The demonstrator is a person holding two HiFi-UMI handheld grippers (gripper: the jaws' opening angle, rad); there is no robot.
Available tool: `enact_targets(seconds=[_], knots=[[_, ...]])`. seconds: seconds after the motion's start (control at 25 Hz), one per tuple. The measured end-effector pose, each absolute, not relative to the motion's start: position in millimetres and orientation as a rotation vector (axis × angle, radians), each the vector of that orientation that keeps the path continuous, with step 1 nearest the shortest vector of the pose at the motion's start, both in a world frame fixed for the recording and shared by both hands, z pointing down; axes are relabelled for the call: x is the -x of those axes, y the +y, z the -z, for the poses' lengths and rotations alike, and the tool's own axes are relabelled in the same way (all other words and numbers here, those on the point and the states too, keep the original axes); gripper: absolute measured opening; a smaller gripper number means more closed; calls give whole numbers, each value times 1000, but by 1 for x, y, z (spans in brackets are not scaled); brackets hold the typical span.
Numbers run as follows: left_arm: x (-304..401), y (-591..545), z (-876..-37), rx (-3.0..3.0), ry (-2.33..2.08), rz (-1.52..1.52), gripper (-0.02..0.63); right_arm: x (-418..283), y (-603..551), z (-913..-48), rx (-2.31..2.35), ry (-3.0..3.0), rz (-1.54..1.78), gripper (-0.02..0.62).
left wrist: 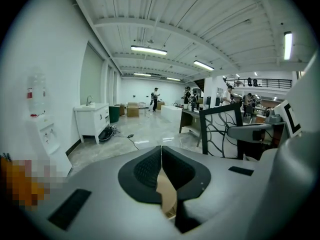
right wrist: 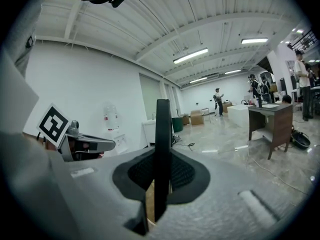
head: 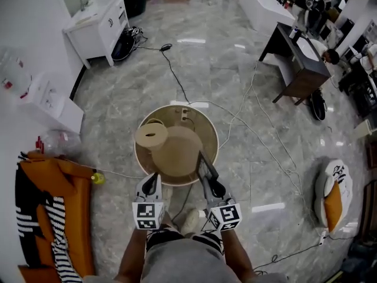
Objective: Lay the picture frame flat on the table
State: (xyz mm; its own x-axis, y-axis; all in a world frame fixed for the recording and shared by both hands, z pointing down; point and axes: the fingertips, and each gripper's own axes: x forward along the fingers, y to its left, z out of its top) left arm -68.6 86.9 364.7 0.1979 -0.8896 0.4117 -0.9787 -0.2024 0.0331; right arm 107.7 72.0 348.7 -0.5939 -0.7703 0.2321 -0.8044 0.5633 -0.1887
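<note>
The picture frame (head: 204,165) is a thin dark panel that stands tilted over the near right rim of the round table (head: 211,128). My right gripper (head: 211,184) is shut on its lower edge. In the right gripper view the frame (right wrist: 162,134) rises edge-on between the pads. The left gripper view shows its face, the frame (left wrist: 220,129), with a black branch pattern on white. My left gripper (head: 151,183) hovers at the table's near left rim, shut and empty; its pads meet with nothing between them at the left gripper (left wrist: 161,166).
A tan dome-shaped thing (head: 177,149), a tan disc with a slot (head: 151,136) and a small wooden piece (head: 182,114) lie on the table. Cables (head: 177,78) cross the marble floor. An orange seat (head: 56,211) stands left, a dark desk (head: 300,66) far right.
</note>
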Motion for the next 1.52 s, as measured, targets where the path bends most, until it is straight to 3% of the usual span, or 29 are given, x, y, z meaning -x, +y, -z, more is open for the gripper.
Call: enact_targets(seconds=[0.88, 1.52], knots=[[139, -48, -582, -2104, -1432, -642, 21, -19, -43, -557, -1338, -2396, -760, 37], [162, -71, -725, -1978, -1354, -693, 20, 17, -59, -713, -1231, -2274, -969, 37]])
